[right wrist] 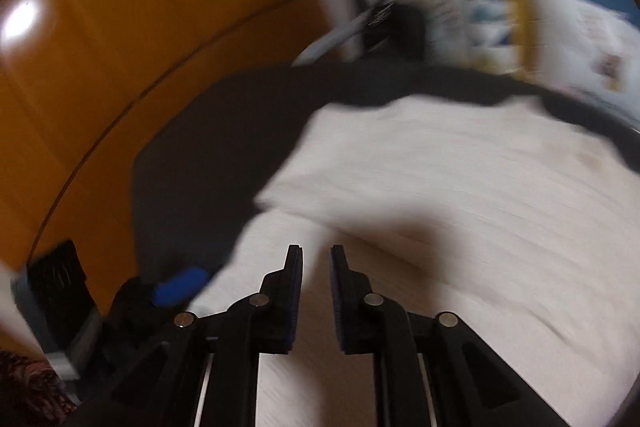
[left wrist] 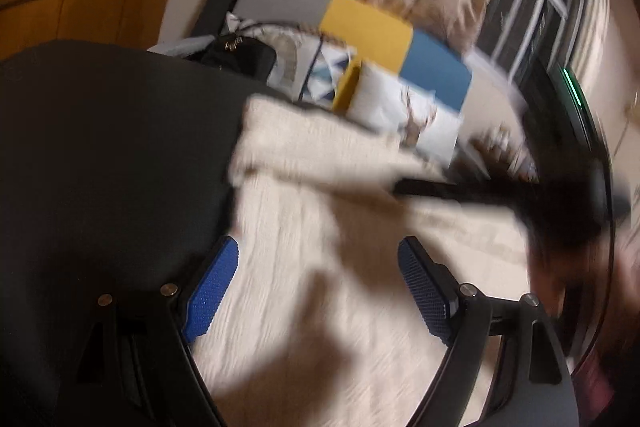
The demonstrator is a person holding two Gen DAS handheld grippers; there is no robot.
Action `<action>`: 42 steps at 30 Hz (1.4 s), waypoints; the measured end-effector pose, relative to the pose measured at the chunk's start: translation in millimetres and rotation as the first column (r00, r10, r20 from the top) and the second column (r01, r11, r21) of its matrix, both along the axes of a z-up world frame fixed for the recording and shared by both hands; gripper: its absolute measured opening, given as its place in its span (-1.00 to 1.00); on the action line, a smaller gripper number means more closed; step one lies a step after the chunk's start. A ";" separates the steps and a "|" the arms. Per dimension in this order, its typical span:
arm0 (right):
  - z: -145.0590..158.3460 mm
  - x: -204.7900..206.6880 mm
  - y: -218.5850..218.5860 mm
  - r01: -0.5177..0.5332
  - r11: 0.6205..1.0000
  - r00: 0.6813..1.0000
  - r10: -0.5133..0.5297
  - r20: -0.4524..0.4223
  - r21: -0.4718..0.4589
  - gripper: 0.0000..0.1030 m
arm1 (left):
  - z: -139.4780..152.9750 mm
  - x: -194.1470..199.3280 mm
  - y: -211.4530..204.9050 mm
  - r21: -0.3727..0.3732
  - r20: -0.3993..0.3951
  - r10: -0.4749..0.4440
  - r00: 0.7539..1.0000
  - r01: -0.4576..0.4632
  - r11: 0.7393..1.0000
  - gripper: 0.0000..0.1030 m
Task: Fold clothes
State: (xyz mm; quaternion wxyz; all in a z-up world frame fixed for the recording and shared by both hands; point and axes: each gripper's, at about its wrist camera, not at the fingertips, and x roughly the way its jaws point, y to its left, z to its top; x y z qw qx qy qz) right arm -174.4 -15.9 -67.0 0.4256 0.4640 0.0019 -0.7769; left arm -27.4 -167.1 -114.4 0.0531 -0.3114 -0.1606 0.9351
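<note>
Left wrist view: the left gripper [left wrist: 320,287] stood spread wide, nothing between its blue pads [left wrist: 212,291], above the cream knit garment [left wrist: 320,227] lying from centre toward six o'clock on a dark surface [left wrist: 100,147].

Right wrist view: the right gripper [right wrist: 316,291] had its jaws narrowed to a slim empty gap above the garment [right wrist: 440,187], which filled the three o'clock side.

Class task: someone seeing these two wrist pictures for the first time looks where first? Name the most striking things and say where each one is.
First, the cream knitted garment spread over the dark surface, one part folded over itself. Next, the left hand-held gripper, its blue pads wide apart above the knit, and the right hand-held gripper, jaws nearly together with nothing between them. Behind stand grey, yellow and blue cushions and an orange wardrobe.
</note>
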 end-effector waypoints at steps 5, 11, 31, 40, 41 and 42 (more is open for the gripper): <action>-22.9 -24.3 -71.1 -0.125 0.983 0.992 0.123 0.029 0.131 -0.75 | -4.7 2.5 -2.9 0.031 0.002 -0.006 1.000 0.006 0.999 0.65; -36.5 -36.8 -97.3 -0.070 0.983 0.997 0.071 0.002 0.167 -0.84 | -6.3 4.0 -2.0 0.054 -0.008 0.007 1.000 -0.006 0.999 0.65; -23.8 -23.4 -76.0 -0.007 0.987 0.989 0.031 -0.146 0.161 -0.76 | -2.1 -0.8 2.1 0.086 -0.003 0.017 1.000 -0.017 0.996 0.65; 11.6 28.8 53.7 0.256 0.951 0.955 -0.221 -0.199 0.174 -0.65 | 6.7 -5.2 1.5 0.107 0.018 0.043 0.999 -0.045 0.993 0.65; 12.9 33.3 78.6 0.311 0.932 0.937 -0.268 -0.224 0.187 -0.65 | 9.7 -7.6 2.3 0.112 0.021 0.051 0.998 -0.053 0.992 0.65; 13.4 36.2 106.7 0.384 0.901 0.910 -0.331 -0.250 0.203 -0.65 | 12.9 -10.3 3.0 0.114 0.021 0.059 0.998 -0.061 0.992 0.65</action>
